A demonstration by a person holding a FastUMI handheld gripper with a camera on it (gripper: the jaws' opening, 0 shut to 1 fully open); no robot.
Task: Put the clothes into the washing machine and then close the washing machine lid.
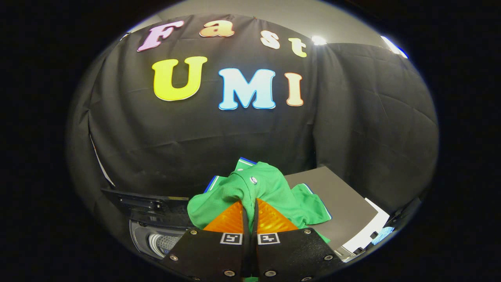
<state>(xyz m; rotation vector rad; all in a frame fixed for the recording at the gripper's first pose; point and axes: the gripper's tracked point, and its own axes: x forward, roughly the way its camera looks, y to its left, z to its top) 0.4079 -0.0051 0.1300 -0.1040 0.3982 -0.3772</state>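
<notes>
Green knit cloth is what we have in hand, but going left to right we start off to the left of the claw (250, 211) and below it, where the washing machine (156, 239) sits with its drum mouth showing pale and ribbed and its dark lid (145, 203) raised above the opening. At the middle, our claw is closed tight on a fold of the green shirt (262, 192): both fingers press together with the fabric pinched at their tips, and the rest of the garment bunches up just ahead of them and drapes off to either side, a small button showing near the top of the bunch. To the right of the claw and just beyond it lies a flat grey panel (332, 199), with a paler surface past its far edge; we cannot tell what it is. We judge the step in hand to be carrying the shirt toward the drum, with the lid not yet closed. The next move, as we read it, calls for swinging the claw left and down until the cloth hangs over the opening, then releasing it so no sleeve trails over the rim.
</notes>
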